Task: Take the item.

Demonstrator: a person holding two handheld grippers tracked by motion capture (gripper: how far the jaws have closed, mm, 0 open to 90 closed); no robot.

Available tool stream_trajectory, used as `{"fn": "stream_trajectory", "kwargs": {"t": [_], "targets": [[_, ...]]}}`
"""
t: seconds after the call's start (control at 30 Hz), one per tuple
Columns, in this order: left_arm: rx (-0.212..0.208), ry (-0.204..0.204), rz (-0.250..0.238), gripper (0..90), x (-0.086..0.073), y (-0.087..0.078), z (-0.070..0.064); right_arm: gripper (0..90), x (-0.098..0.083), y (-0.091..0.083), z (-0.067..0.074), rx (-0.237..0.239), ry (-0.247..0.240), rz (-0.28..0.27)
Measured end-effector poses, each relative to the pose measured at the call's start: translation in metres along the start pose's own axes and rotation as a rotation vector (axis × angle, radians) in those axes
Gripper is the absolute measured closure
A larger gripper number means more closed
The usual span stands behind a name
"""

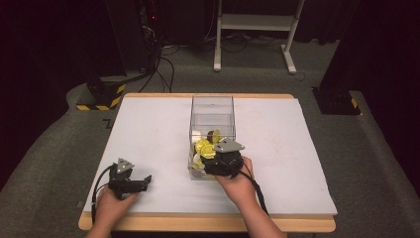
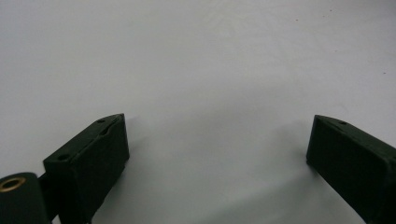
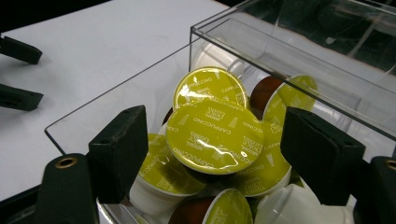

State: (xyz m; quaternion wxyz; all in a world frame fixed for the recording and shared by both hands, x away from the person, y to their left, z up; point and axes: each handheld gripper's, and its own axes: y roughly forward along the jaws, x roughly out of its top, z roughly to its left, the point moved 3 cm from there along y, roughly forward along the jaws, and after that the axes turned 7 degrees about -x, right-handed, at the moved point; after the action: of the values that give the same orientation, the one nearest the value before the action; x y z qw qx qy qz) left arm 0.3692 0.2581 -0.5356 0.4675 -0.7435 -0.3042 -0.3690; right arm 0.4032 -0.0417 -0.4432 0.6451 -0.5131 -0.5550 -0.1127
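Note:
A clear plastic box [image 1: 212,119] stands mid-table, its near end piled with coffee capsules [image 1: 205,148] with yellow-green foil lids. In the right gripper view the lids [image 3: 215,133] read "cappuccino", and some capsules are white, some brown. My right gripper [image 3: 215,149] is open over the box's near end, its jaws standing either side of the top capsule without touching it; from above it is a black body [image 1: 224,159]. My left gripper [image 1: 130,181] rests near the table's front left, open, with bare white table [image 2: 210,93] between its fingers.
The white table [image 1: 148,134] has a wooden front edge [image 1: 198,223]. The box's far half [image 1: 213,106] holds nothing I can see. Beyond the table stand a white frame [image 1: 257,22], cables and a yellow-black striped block [image 1: 101,96] on the floor.

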Motion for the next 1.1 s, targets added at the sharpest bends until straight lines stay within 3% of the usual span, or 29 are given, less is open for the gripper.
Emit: {"fn": "stream_trajectory", "kwargs": {"t": [0.4,1.1], "targets": [[0.000,0.000,0.000,5.8,0.000,0.000,0.000,27.3,0.002,0.009,0.002,-0.026,-0.030,0.049],[0.000,-0.001,-0.001,5.9,0.000,0.000,0.000,37.7,0.000,0.012,-0.001,0.020,0.018,0.083]]}}
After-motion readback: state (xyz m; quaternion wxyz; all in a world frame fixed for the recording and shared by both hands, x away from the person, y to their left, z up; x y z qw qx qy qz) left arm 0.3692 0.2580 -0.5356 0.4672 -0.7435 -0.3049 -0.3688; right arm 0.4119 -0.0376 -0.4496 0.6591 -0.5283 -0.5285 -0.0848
